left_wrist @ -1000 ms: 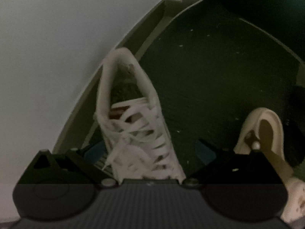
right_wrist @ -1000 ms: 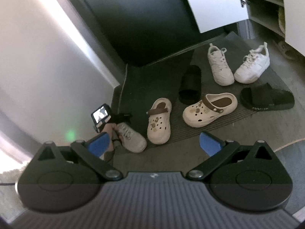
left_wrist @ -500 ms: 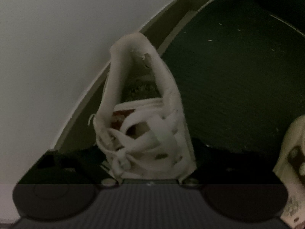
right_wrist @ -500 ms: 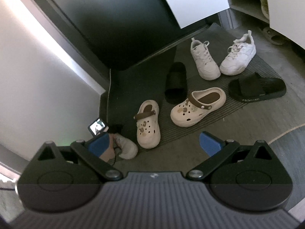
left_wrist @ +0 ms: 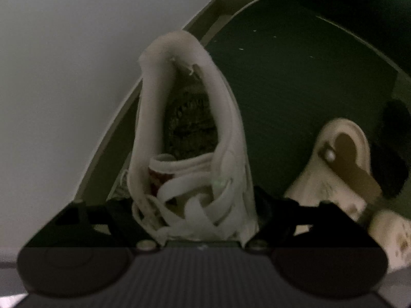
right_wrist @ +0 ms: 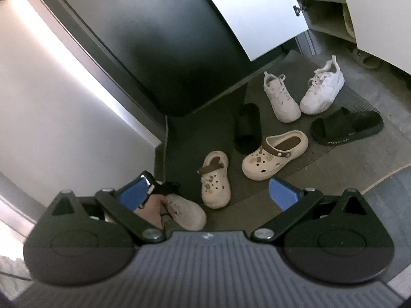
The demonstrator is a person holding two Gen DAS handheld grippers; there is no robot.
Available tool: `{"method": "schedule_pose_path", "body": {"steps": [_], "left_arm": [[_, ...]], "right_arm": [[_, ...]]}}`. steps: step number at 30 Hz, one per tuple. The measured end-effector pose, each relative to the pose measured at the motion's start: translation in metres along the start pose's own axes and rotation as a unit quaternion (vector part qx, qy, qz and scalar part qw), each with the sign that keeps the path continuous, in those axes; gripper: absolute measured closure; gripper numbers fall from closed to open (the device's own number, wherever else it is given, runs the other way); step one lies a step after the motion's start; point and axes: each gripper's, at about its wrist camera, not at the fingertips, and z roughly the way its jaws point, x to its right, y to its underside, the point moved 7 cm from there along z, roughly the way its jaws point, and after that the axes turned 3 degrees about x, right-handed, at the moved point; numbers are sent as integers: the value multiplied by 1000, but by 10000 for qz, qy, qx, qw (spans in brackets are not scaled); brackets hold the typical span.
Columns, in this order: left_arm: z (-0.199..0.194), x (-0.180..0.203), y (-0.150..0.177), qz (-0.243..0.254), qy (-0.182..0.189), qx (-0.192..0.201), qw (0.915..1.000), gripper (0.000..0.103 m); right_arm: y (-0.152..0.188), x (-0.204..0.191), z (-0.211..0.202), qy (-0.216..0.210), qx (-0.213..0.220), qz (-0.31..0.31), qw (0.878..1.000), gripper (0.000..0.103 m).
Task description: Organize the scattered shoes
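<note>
Here the left gripper (left_wrist: 195, 205) hides the sneaker (left_wrist: 190, 133) toe.

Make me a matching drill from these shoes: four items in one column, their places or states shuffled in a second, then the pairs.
Items
1. white laced shoe
2. right tool
3. black slide with lettering
4. cream clog beside the laced shoe

States
A. open, holding nothing
B. clamped in the left tool
C. brown strap, toe toward the camera
D. rightmost on the mat

Pairs: 1-B, 2-A, 3-D, 4-C
</note>
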Motion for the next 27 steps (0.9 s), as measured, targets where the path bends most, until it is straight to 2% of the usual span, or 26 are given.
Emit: {"method": "schedule_pose_path", "body": {"steps": [4, 7, 9, 12, 16, 20, 27], "left_arm": [[-35, 7, 32, 189, 300, -129, 9993, 21], [-62, 23, 69, 363, 569, -323, 9972, 20], [-66, 36, 83, 480, 711, -477, 9952, 20], [-81, 59, 123, 765, 917, -749, 9900, 20], [-97, 106, 169, 1360, 1243, -927, 9785, 20], [-95, 156, 208, 1902, 1365, -932, 9677, 20], [-64, 214, 263, 2741, 1238, -1014, 9483, 20]], "right_arm": [[10, -1, -27, -147, 109, 66, 9998, 0], [16, 0, -46, -246, 179, 152, 9994, 0], [21, 0, -56, -304, 204, 195, 9991, 0], [25, 0, -65, -333, 219, 203, 9990, 0], [27, 1, -73, -329, 272, 247, 9988, 0], [26, 5, -75, -305, 297, 354, 9985, 0], [33, 17, -83, -167, 384, 668, 9969, 0]]}}
